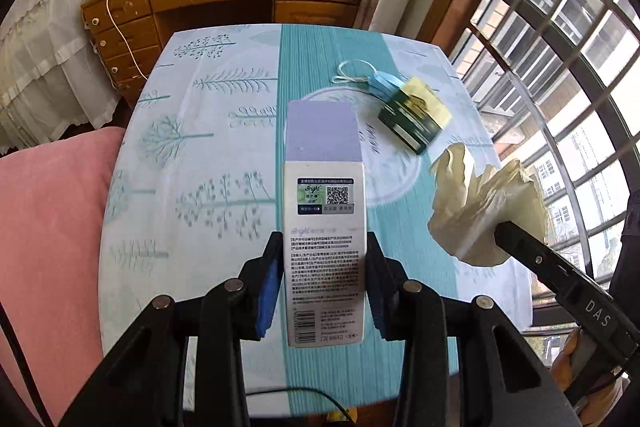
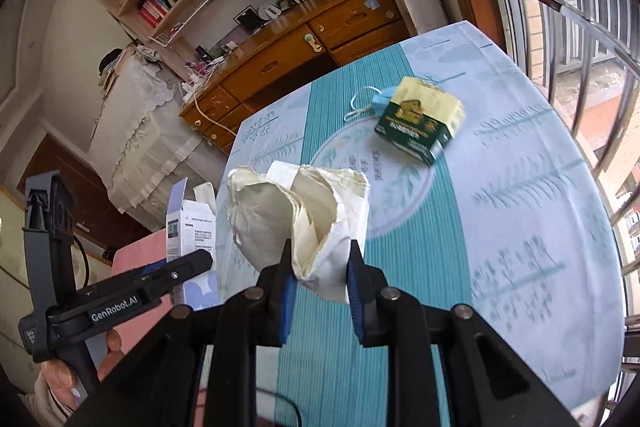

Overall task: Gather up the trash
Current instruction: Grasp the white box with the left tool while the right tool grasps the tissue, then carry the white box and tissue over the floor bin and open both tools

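On the table [image 1: 200, 187] a carton [image 1: 416, 115] lies touching a face mask [image 1: 376, 83] (mask behind it)

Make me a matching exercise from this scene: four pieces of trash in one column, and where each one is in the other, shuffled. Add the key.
Things:
1. white carton
2. crumpled paper
3. green and yellow box
4. blue face mask

Places:
A. lying on the table, partly under the box
B. clamped in the left tongs
C. lying on the table, on top of the mask
D. clamped in the right tongs

Pairs: 1-B, 2-D, 3-C, 4-A
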